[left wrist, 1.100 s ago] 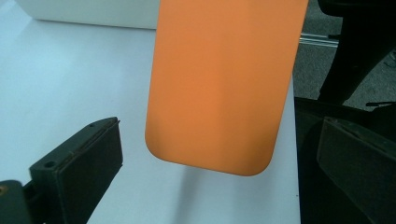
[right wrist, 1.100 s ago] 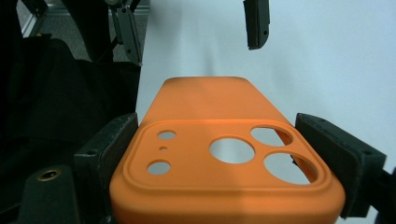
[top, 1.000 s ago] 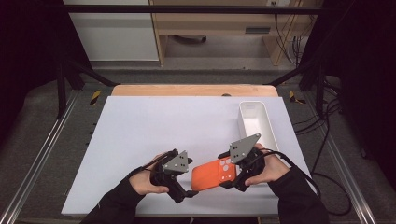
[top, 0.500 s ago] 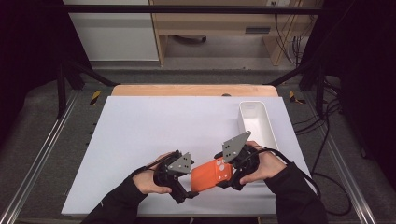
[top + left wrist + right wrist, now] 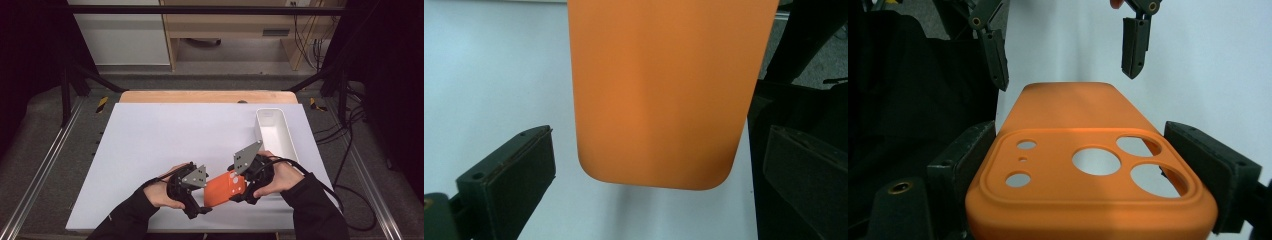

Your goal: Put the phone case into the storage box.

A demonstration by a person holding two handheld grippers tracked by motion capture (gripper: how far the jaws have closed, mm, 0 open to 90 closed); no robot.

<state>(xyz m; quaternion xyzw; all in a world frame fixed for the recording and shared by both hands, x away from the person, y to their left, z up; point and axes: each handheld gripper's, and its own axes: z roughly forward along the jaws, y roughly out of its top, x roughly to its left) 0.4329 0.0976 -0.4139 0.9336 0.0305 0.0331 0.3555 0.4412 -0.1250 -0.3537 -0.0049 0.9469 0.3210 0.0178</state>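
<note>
Centrally, near the front edge of the white rectangular table top (image 5: 150, 140), an orange soft-plastic phone case (image 5: 225, 189) is held clear of the surface. Its camera-cutout end is clamped between the pads of the right gripper (image 5: 1098, 165), whose jaws are closed on its sides. Its plain rounded end lies between the spread jaws of the left gripper (image 5: 649, 170), untouched by either pad. A white oblong plastic tray (image 5: 274, 131) is seen beyond the case, well apart from it.
</note>
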